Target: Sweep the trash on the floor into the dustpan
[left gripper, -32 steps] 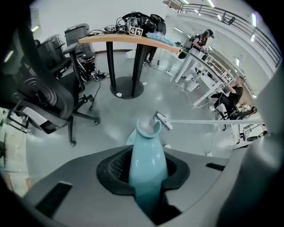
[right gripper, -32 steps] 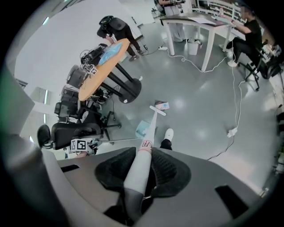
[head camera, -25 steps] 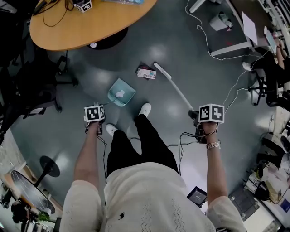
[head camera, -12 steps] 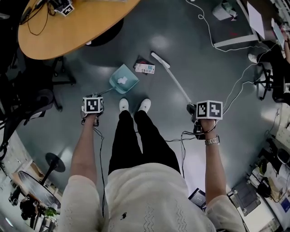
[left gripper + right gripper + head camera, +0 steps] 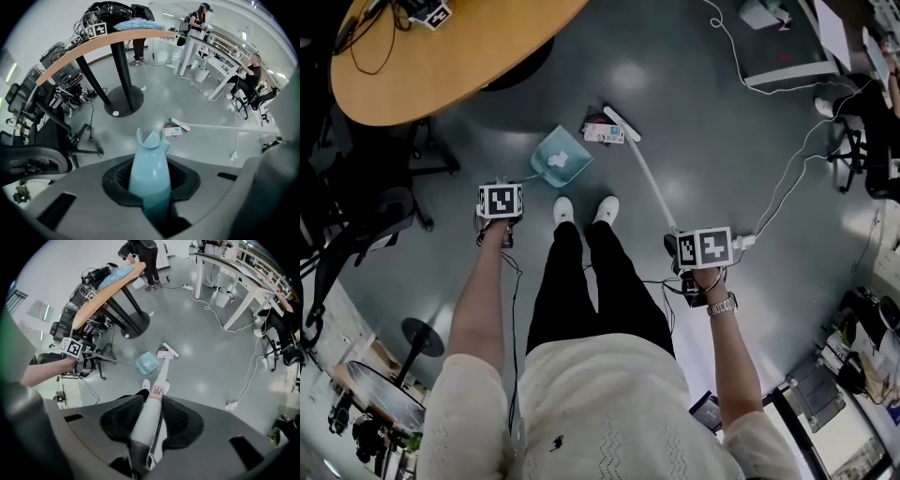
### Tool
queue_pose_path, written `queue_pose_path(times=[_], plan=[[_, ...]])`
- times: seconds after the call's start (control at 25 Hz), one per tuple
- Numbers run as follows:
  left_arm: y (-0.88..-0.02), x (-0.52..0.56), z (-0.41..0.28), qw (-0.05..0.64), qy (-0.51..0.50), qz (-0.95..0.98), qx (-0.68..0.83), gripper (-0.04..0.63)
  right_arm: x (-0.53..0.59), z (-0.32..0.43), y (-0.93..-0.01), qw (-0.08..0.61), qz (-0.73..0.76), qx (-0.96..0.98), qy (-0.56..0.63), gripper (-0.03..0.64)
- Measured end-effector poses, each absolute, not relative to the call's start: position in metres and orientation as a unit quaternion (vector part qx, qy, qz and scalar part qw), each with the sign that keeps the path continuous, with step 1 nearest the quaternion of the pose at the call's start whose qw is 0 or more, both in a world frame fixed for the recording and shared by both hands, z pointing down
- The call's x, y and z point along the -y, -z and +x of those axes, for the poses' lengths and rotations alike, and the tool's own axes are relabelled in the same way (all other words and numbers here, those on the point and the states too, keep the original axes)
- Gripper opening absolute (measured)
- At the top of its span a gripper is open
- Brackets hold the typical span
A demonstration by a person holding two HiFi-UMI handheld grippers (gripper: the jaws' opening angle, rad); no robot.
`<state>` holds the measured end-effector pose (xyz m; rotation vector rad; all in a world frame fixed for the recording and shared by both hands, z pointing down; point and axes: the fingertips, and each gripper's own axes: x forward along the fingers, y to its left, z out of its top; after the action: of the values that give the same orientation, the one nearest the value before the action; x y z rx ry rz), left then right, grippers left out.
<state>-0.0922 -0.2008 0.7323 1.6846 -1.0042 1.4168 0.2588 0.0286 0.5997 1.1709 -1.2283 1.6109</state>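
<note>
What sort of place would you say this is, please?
Most likely an open office or lab workspace: a round wooden table, black swivel chairs beside it, long white desks, and cables trailing over the smooth grey floor.

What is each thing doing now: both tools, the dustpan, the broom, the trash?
Left tool: shut on the dustpan handle.
Right tool: shut on the broom handle.
Dustpan: down at the floor, white scrap inside.
Broom: head down beside the trash packet.
Trash packet: on the floor, outside the dustpan.
</note>
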Motion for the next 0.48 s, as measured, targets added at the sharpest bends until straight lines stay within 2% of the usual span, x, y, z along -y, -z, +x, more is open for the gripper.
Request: queue_pose_path(times=[0.48], plan=[[-0.733, 0.198, -0.106, 0.349, -0.539, 0.669, 0.373, 0.092, -0.05, 0.132, -0.575, 0.352, 0.393, 0.506, -0.682, 0.121]])
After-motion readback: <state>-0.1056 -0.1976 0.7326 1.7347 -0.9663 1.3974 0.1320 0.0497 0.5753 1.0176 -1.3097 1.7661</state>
